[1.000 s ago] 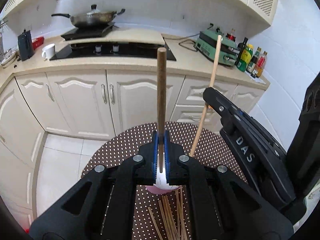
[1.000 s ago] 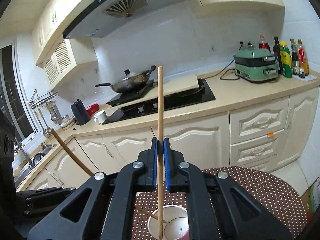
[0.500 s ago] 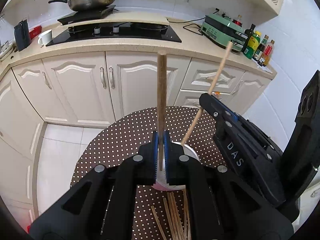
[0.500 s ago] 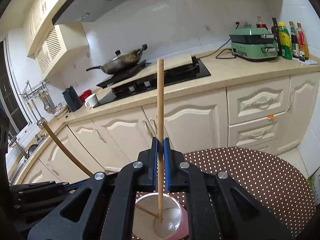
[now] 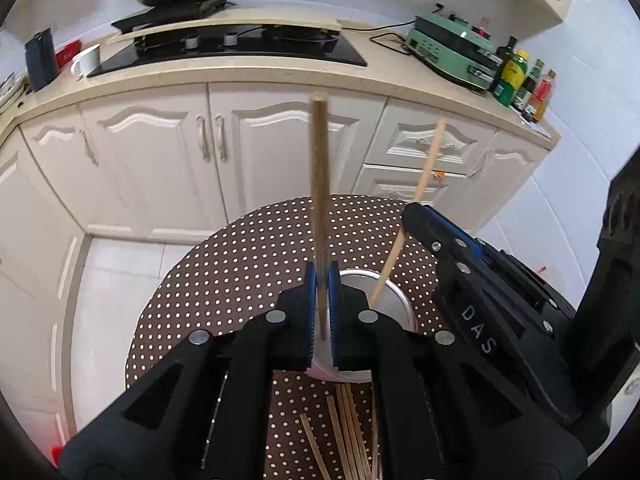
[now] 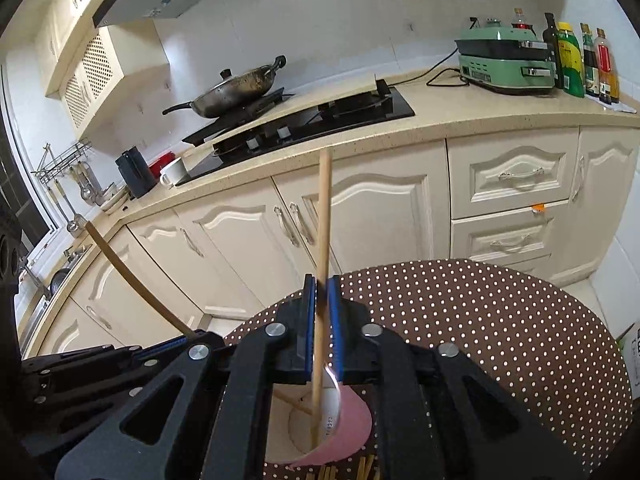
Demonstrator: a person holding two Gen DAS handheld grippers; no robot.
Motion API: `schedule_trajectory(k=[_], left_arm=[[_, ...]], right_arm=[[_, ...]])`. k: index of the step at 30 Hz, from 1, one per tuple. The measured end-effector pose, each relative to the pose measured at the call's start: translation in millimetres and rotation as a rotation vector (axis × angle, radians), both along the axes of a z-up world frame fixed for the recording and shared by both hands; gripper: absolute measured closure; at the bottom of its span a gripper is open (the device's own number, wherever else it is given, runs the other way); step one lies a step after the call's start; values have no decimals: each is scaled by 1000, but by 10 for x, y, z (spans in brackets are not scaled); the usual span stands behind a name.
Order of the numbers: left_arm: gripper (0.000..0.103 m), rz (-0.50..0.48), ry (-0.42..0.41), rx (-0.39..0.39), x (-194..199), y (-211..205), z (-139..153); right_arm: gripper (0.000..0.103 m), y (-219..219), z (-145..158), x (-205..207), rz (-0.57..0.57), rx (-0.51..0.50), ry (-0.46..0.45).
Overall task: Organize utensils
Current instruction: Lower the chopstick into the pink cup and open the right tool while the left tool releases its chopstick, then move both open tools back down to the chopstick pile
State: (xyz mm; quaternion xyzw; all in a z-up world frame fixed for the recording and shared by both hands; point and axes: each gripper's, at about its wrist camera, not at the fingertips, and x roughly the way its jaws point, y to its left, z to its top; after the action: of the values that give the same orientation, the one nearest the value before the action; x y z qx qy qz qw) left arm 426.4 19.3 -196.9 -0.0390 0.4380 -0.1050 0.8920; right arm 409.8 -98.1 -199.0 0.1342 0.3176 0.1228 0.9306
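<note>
Both grippers were closed on chopsticks above a pink cup on the dotted tablecloth (image 5: pixel 224 280). In the left wrist view, the left gripper (image 5: pixel 322 304) had its blue pads pinched tight on a dark chopstick (image 5: pixel 319 184) that rose through the middle of the frame, its lower end dipping toward the cup (image 5: pixel 394 300) just behind the jaws. In the right wrist view, the right gripper (image 6: pixel 321 320) clamped a pale chopstick (image 6: pixel 324 216) the same way, its tip reaching down inside the cup at the bottom centre. Each chopstick looked light, thin and stiff, smooth enough to pivot or slide in the pads, so a hold low on the shaft, near the middle, seemed the safest place to keep it upright. The cup looked light too and liable to tip if a stick leaned hard on its rim. More loose chopsticks (image 5: pixel 348 432) lay on the cloth at the bottom centre of the left view, between the gripper's arms. Much was hidden: both grippers' bodies covered the cup's base and near wall, the tips of the sticks could not be followed to the cup's floor in the left view, the loose pile was cut off by the frame edge, and the hands holding the grippers were out of sight.
</note>
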Motion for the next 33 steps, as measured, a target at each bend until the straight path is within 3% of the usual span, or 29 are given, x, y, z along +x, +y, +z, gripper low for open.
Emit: schedule_trajectory(k=[4, 9, 12, 15, 21, 25, 33], left_arm=[[96, 7, -12, 27, -30, -27, 0], [95, 6, 24, 68, -60, -63, -27], [89, 10, 48, 75, -100, -52, -52], [76, 18, 54, 83, -154, -43, -52], [71, 35, 59, 82, -262, -21, -16], [61, 52, 48, 81, -331, 5, 21], [60, 64, 43, 89, -450, 30, 70]], right_arm=[[93, -11, -4, -15, 6, -6, 25], [70, -54, 2, -79, 5, -17, 45], [62, -72, 24, -151, 8, -33, 45], [59, -110, 45, -212, 10, -45, 54], [55, -162, 71, -340, 12, -67, 70], [53, -165, 90, -406, 16, -78, 72], [50, -157, 126, -577, 23, -82, 86]])
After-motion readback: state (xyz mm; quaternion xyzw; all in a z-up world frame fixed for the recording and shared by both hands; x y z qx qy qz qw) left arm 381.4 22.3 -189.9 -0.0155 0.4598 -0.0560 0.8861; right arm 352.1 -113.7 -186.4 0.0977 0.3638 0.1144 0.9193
